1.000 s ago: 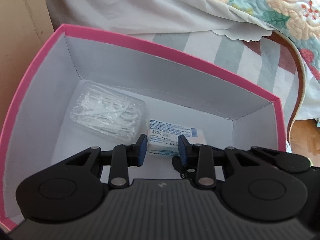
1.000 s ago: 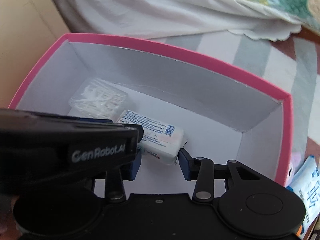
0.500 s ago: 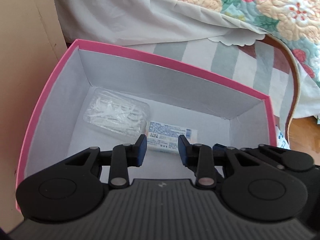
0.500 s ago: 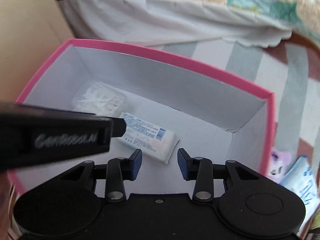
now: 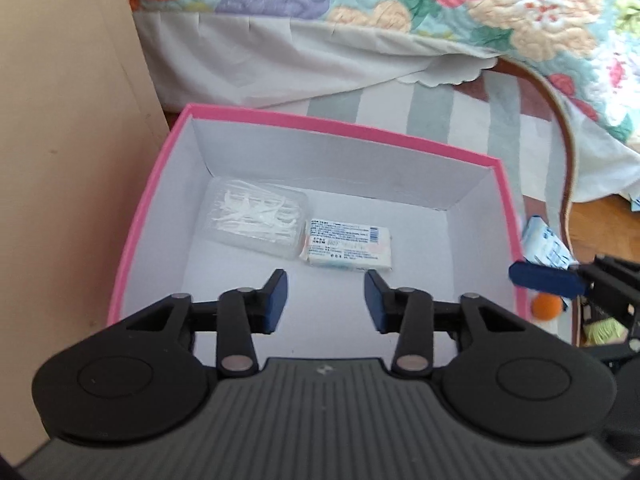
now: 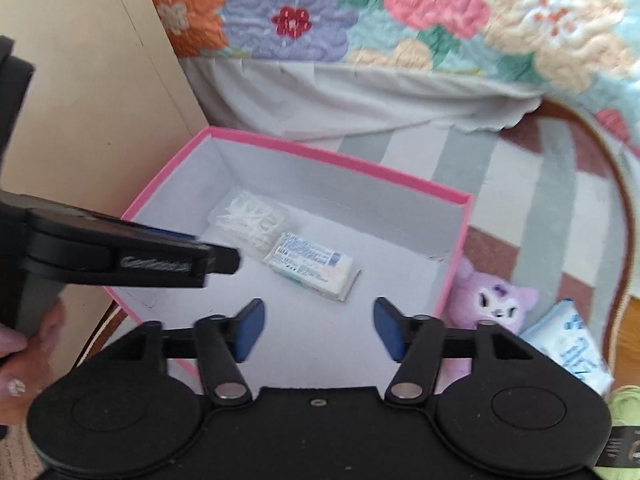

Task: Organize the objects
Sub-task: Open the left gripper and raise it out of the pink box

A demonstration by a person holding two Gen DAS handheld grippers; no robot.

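A pink box (image 5: pixel 340 126) (image 6: pixel 320 156) with a white inside stands on the striped rug. On its floor lie a clear case of white floss picks (image 5: pixel 256 216) (image 6: pixel 252 220) and, touching it on the right, a white tissue pack (image 5: pixel 346 244) (image 6: pixel 312 266). My left gripper (image 5: pixel 326 298) hangs above the box's near part, jaws opening, nothing between them. My right gripper (image 6: pixel 318 326) hovers over the box's near right part, jaws opening wider, also empty. The left gripper's body crosses the right wrist view at the left, with a hand (image 6: pixel 28 344) on it.
A purple plush toy (image 6: pixel 492 300) and a blue-white wipes pack (image 6: pixel 572 344) lie on the rug right of the box. An orange ball (image 5: pixel 546 306) sits there too. A beige cabinet panel (image 5: pixel 68 140) stands left. A flowered quilt (image 5: pixel 440 8) hangs over the bed behind.
Both grippers have risen and drawn back from the box, so the whole box now shows. Their jaws have widened, the right more. The case and tissue pack stay on the box floor.
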